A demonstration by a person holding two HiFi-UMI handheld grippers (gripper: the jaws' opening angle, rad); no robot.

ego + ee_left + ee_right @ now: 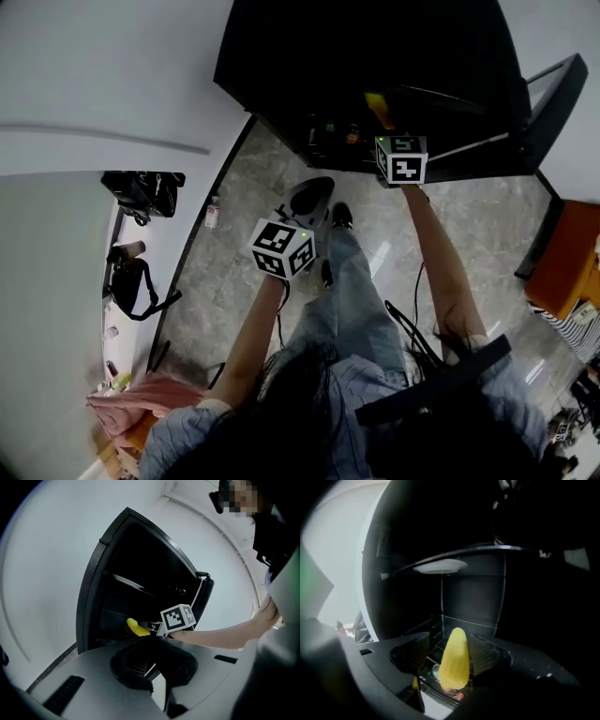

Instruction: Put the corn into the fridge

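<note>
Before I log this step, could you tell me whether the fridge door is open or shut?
Open: the fridge door stands swung aside, baring a glass shelf inside.

Bright overall, fridge [356,47] interior near-black, fisheye-bent edges, dark vignetted corners

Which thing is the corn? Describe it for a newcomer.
Find the open black fridge. The right claw reaches into it, and the corn is clamped between its jaws: a tapered cob, the only bright yellow thing against the dark interior.
</note>
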